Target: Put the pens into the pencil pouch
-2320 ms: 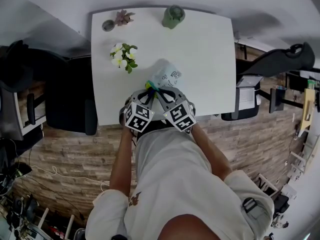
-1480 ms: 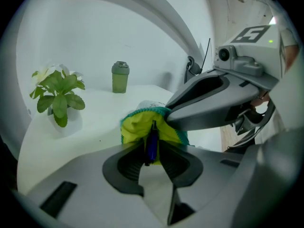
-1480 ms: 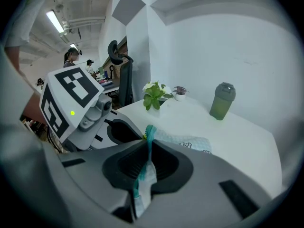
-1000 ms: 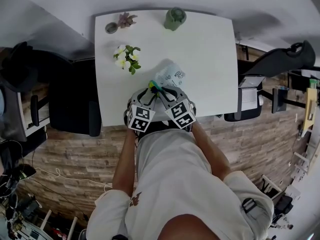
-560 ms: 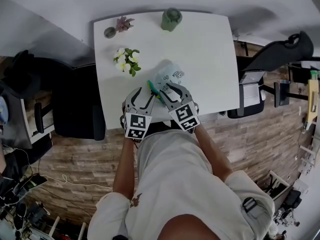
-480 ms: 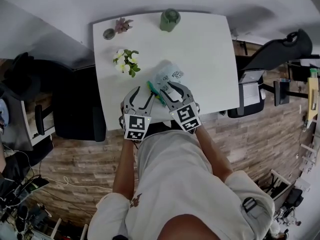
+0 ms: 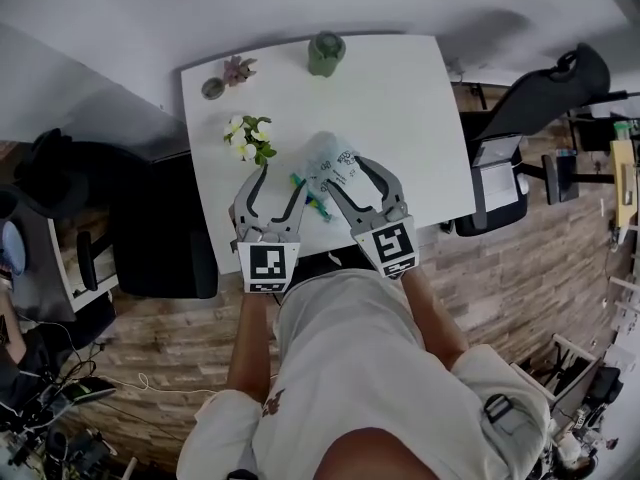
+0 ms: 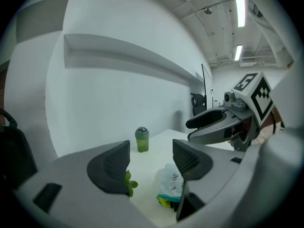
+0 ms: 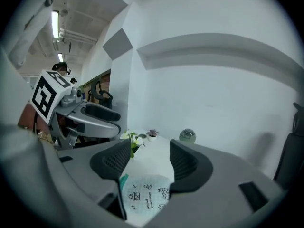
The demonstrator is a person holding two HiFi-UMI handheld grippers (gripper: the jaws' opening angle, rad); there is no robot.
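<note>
A pale printed pencil pouch (image 7: pixel 335 158) lies on the white table (image 7: pixel 410 118), with green and teal pen ends (image 7: pixel 312 200) sticking out of its near end. Both grippers hover above it, apart from it. My left gripper (image 7: pixel 277 190) is open with nothing between its pads; its jaws have just been opening. My right gripper (image 7: pixel 352 180) is open and empty too, its jaws also just opening. The left gripper view shows the pouch (image 8: pixel 172 183) and pen ends (image 8: pixel 164 202) below the open left gripper (image 8: pixel 151 158). Under the right gripper (image 9: pixel 149 158) lies the pouch (image 9: pixel 145 198).
A white-flowered plant (image 7: pixel 250 138) stands left of the pouch. At the table's far edge are a small succulent (image 7: pixel 238 68), a grey pot (image 7: pixel 212 88) and a green cup (image 7: pixel 325 53). Black chairs stand at the left (image 7: pixel 160 228) and right (image 7: pixel 540 98).
Both grippers have risen off the pouch and pens and spread their jaws wide. The pouch with the pen ends stays on the table.
</note>
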